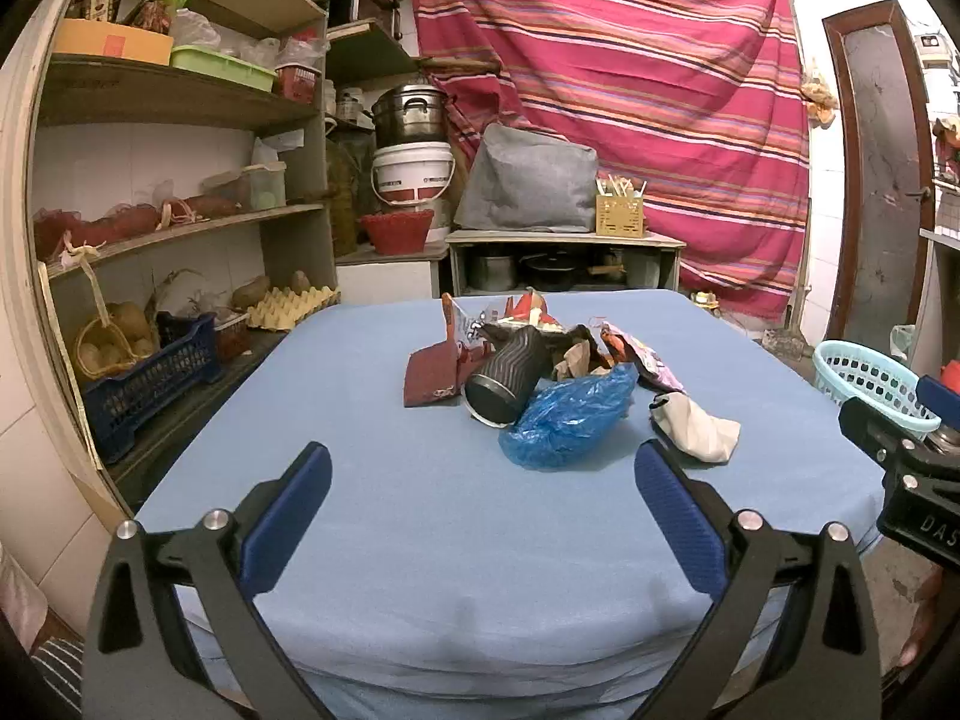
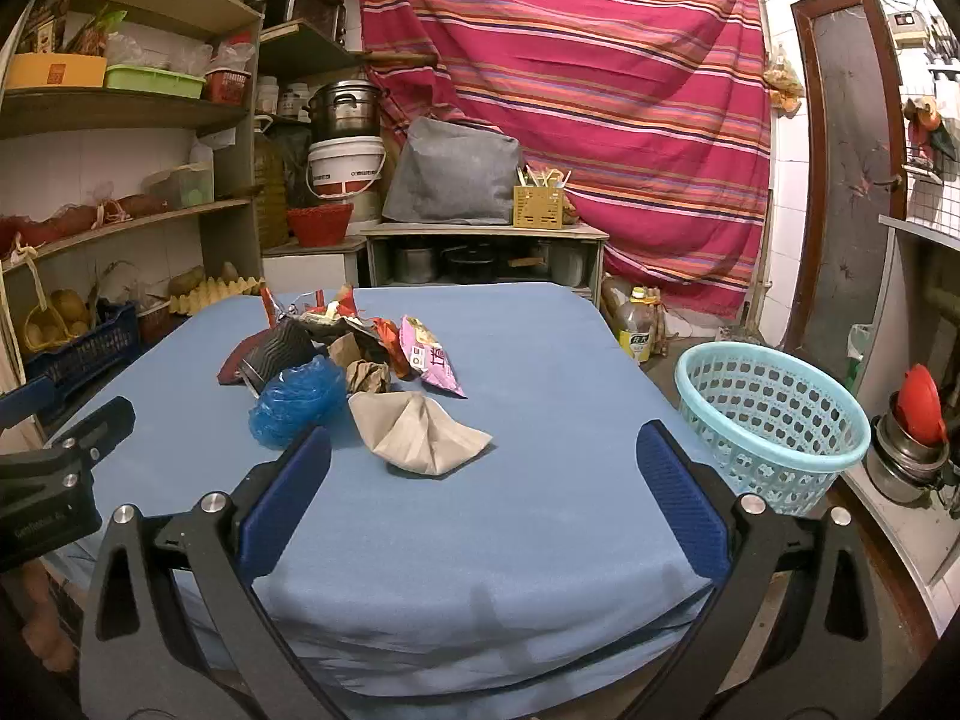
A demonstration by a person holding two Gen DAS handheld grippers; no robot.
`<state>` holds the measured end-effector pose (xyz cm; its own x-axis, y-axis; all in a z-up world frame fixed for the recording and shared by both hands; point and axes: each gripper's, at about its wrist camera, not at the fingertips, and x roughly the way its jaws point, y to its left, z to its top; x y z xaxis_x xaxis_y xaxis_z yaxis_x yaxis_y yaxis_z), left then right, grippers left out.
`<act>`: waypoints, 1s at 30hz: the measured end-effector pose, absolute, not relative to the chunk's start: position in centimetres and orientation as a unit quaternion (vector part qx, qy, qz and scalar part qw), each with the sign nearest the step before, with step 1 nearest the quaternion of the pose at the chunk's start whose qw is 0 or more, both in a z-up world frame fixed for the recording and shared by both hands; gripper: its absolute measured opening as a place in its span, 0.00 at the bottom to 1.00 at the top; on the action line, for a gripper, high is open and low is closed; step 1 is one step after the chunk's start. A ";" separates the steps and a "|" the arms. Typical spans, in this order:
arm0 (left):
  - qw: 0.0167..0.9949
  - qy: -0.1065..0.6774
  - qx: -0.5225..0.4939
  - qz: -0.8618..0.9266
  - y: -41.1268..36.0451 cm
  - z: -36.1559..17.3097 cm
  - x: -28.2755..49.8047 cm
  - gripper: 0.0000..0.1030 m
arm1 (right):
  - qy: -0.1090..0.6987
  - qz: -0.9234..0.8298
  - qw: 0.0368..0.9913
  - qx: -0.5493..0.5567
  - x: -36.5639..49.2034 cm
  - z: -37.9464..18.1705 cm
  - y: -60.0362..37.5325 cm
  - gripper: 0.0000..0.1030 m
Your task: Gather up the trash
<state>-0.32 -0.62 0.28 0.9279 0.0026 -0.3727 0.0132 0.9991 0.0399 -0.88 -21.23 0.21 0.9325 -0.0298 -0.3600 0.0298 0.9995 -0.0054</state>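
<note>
Both tools hang over the near edge of the table [image 2: 540, 540], which is covered in blue cloth. The left gripper [image 1: 483, 468] has its blue pads spread wide with nothing between them, and the right gripper [image 2: 483, 456] is spread just as wide and equally bare.

The trash sits in a loose heap toward the far middle of the cloth. A black ribbed paper cup [image 1: 507, 375] lies on its side with its mouth facing the near edge; I cannot tell what is inside it. A crumpled blue plastic bag [image 1: 570, 417] lies against its right side. To the right of the bag, a little apart, is a folded beige paper wrapper [image 2: 420, 435], the nearest piece to the right gripper. Behind these lie a pink snack packet [image 2: 429, 363], a crumpled brown paper ball [image 2: 366, 375], a dark red flat wrapper [image 1: 429, 372] and some torn red-and-white packaging [image 1: 522, 309], touching or overlapping one another.

Just off the table's right side stands a pale turquoise basket [image 2: 774, 414] with pierced walls; the part of its inside that I can see holds nothing. On the floor beyond it is a plastic bottle [image 2: 637, 330] with yellowish liquid.

On the left shelves, a dark blue crate [image 1: 147, 387] and a wicker basket [image 1: 111, 348] hold what look like potatoes, with a cardboard egg tray [image 1: 294, 303] alongside.
</note>
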 end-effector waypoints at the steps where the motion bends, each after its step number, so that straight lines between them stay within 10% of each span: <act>1: 0.982 0.189 0.021 -0.003 -0.6 0.3 -0.4 0.96 | 0.183 -0.015 0.983 0.001 -0.9 0.2 -21.3 0.96; 30: 0.982 0.189 0.023 -0.002 -0.3 0.5 -0.3 0.96 | 0.186 -0.006 0.983 0.002 -0.7 0.1 -20.5 0.96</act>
<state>-0.31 -0.28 0.49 0.9288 0.0046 -0.3706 0.0127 0.9989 0.0443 -0.68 -20.55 0.13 0.9311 -0.0102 -0.3646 0.0119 0.9999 0.0025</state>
